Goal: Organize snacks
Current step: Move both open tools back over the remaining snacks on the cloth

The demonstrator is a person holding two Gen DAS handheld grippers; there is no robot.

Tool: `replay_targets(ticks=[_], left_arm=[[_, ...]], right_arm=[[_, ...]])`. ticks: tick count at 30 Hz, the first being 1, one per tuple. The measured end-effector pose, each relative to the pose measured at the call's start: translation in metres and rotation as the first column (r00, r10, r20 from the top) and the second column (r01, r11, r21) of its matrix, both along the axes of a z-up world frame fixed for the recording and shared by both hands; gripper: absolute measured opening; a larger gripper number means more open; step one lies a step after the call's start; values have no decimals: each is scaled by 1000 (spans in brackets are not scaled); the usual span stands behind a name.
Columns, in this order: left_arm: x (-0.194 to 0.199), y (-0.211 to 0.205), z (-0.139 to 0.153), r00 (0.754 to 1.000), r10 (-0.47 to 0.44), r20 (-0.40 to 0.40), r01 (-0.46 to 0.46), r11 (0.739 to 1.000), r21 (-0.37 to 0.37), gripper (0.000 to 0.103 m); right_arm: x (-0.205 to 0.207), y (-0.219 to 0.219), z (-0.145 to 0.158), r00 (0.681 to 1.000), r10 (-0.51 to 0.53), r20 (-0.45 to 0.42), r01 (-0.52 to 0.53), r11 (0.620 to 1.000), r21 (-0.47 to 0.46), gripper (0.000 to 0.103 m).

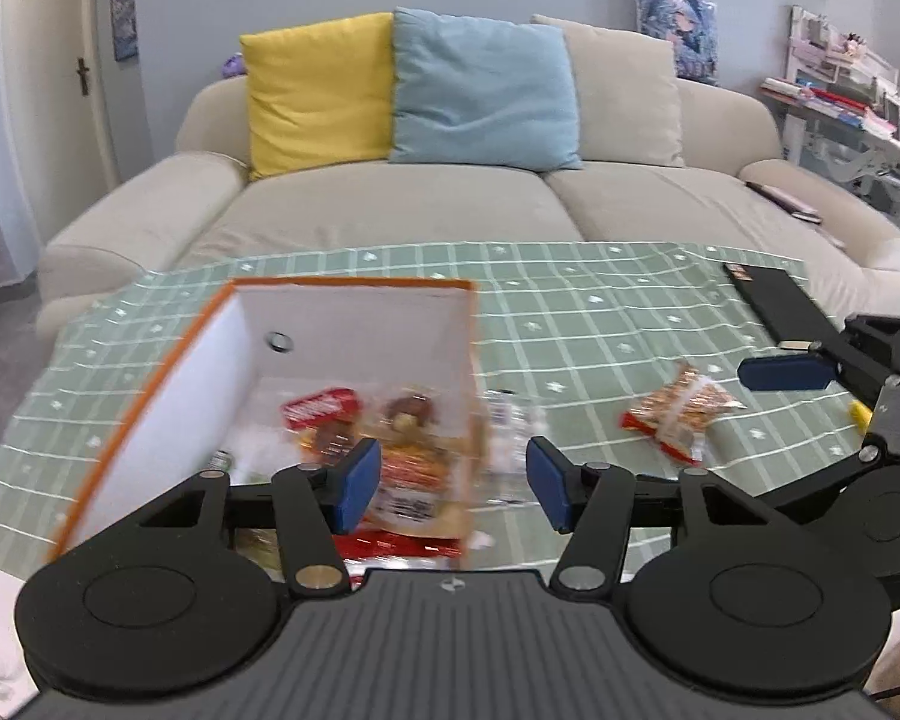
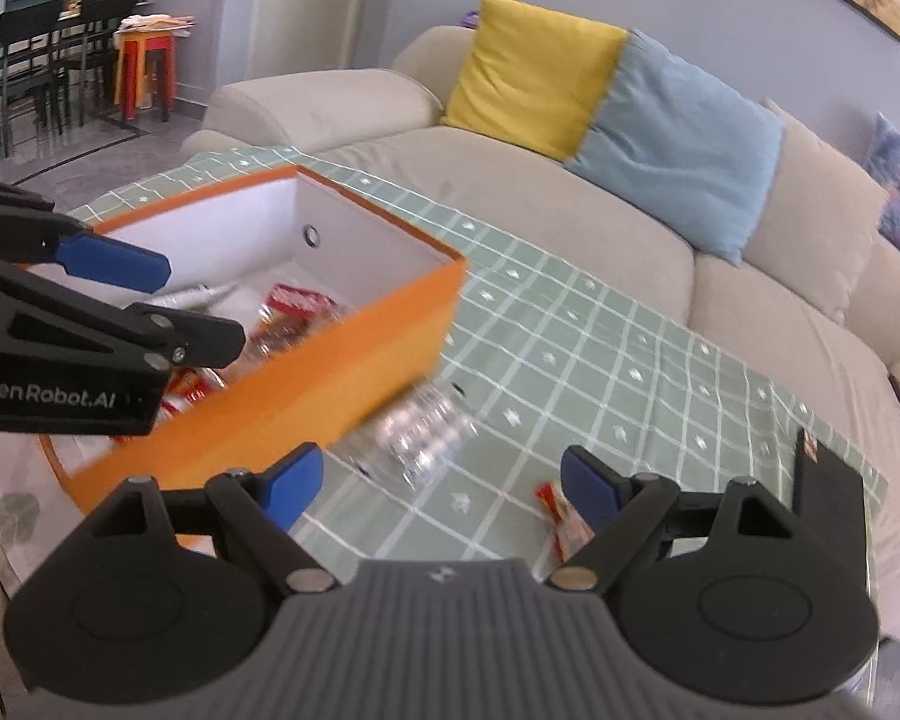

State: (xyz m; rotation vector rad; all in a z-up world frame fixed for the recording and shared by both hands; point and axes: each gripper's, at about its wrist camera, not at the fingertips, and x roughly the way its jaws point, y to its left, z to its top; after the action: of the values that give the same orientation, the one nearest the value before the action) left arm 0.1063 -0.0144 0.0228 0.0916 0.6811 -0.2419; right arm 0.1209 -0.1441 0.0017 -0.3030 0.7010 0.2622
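Observation:
An orange box with white inside (image 1: 168, 360) (image 2: 306, 372) sits on the green checked tablecloth (image 1: 600, 324) (image 2: 600, 372) and holds several snack packets (image 1: 330, 408) (image 2: 288, 312). My left gripper (image 1: 453, 483) is open and empty, hovering over the box's right wall; it also shows in the right wrist view (image 2: 168, 300). A clear plastic packet (image 1: 513, 426) (image 2: 426, 432) lies just outside that wall. An orange-red snack packet (image 1: 681, 411) (image 2: 564, 525) lies on the cloth further right. My right gripper (image 2: 441, 489) is open and empty above the clear packet.
A beige sofa (image 1: 390, 204) with yellow (image 1: 318, 96) and blue (image 1: 486, 90) cushions stands behind the table. A black flat box (image 1: 777, 300) (image 2: 828, 480) lies at the table's right edge. Dining chairs (image 2: 36, 54) stand far left.

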Motion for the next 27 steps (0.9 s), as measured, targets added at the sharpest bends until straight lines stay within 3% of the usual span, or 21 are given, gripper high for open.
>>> replay_targets(ticks=[9,13,17,21,27], left_arm=[[-9,-52,-19,992,-118,-45,119,993,27,55],[-8,-67,-32,988,-137,-71,140,989,38,55],[-1,-75,-44,989,-126,-81,133,988,79,56],[15,-73,-49,986,-111,-125,117,992,41,56],[41,-84,-53,984,-112,-138,125,988,91,58]], right_arm=[[-11,-61,-27,981,-174,-91,182,980,86,84],[-8,-77,-40,967,-225,-122,234,970,71,84],[-1,-92,-48,957,-245,-155,259,962,82,84],[11,-102,-52,950,-255,-182,274,958,88,84],[38,-105,-51,962,-187,-198,203,977,64,84]])
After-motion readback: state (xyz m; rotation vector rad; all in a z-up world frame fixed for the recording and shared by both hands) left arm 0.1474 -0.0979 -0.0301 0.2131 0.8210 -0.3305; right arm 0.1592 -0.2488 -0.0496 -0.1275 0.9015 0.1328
